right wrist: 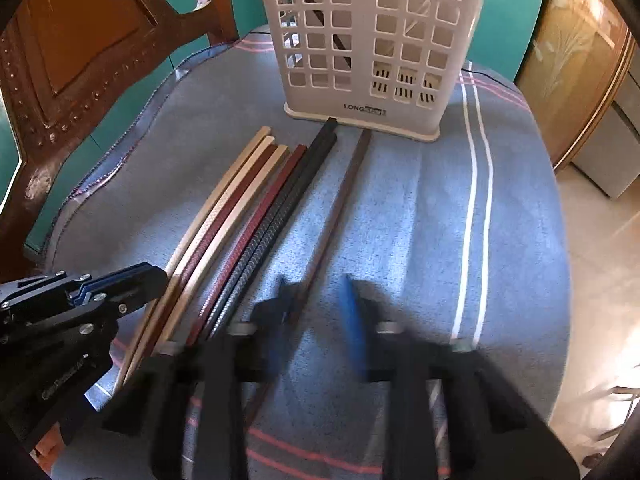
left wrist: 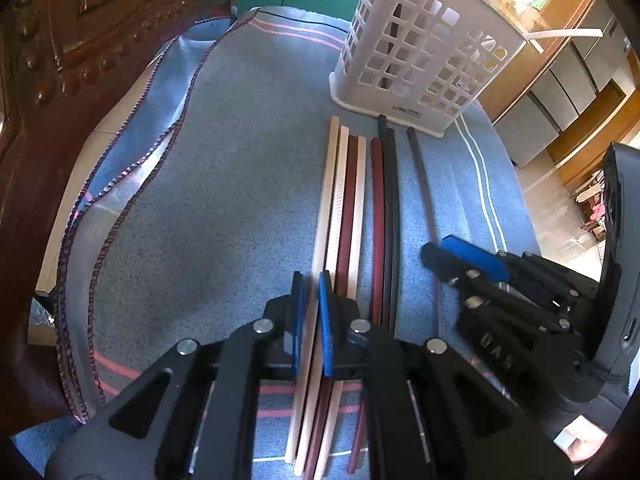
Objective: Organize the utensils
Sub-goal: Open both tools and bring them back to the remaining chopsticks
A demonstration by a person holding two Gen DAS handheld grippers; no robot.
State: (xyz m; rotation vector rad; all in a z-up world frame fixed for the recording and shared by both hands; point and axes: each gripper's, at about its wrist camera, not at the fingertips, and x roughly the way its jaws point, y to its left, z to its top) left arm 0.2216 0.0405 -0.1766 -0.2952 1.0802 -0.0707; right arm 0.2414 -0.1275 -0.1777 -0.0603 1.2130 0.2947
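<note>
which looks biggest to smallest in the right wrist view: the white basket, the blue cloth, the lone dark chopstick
1. blue cloth, it covers most of the picture
2. white basket, partly cut off at the top edge
3. lone dark chopstick, long but very thin; its near end is hidden behind the right gripper, so its full length is unsure

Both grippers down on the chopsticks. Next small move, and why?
Probably lift the left gripper straight up: its fingers look closed on the outermost beige chopstick, and the white basket stands just past the row's far ends.

Carved wooden chair (right wrist: 80, 40) (dark), teal wall (right wrist: 508, 20).
</note>
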